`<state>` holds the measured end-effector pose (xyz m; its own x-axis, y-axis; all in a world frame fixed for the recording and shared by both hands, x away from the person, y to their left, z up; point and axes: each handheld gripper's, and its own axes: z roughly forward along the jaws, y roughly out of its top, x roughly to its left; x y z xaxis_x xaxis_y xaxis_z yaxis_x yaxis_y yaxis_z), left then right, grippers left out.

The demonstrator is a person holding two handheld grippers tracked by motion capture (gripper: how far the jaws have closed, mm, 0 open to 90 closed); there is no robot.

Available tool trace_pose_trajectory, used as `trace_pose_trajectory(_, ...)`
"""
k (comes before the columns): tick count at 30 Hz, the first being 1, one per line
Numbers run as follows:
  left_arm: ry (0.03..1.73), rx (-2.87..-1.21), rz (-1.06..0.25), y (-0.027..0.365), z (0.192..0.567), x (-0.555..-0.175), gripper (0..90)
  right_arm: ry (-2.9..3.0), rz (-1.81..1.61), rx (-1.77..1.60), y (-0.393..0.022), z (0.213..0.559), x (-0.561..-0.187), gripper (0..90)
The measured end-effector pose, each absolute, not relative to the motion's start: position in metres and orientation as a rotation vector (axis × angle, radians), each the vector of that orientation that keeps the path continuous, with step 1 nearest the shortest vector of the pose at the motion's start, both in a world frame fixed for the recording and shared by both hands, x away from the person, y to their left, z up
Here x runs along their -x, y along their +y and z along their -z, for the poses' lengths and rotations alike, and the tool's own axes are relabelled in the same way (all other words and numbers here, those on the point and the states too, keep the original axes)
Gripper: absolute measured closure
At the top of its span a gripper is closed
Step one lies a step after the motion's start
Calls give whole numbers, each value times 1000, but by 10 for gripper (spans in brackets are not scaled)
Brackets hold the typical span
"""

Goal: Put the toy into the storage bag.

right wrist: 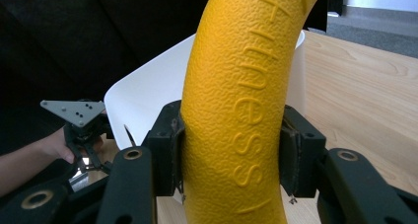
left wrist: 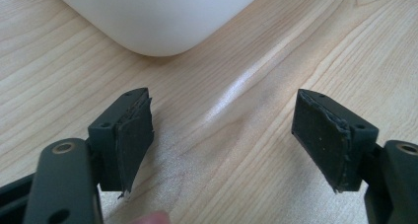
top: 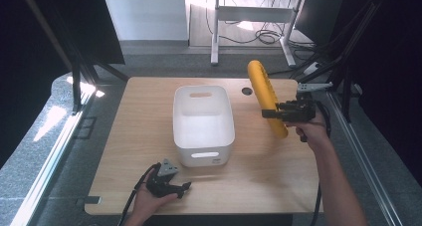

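Currently, right gripper point(top: 271, 113) is clamped on a yellow fitness ring point(top: 266, 97), held upright at frame right beside the white bin point(top: 203, 125). Left gripper point(top: 185, 187), jaws apart, rests lower-centre near the wooden table point(top: 268, 171) edge.

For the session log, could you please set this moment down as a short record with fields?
setting: wooden table
container: white bin, mid-table, nothing visible inside
held item: yellow ring, raised off the table to the right of the bin, embossed lettering on its textured surface
right gripper: shut on the ring's band
left gripper: open, low over the table's near edge, by a bin corner
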<state>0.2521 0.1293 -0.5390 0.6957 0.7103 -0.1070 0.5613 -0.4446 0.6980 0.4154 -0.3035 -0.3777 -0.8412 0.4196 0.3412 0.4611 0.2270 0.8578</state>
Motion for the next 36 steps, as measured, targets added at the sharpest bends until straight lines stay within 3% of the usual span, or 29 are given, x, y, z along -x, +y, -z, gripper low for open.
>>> trace_pose_trajectory(36,969,-2169,-263,130,539,-252,238,-2407,1829,780,-292,361,-392,513)
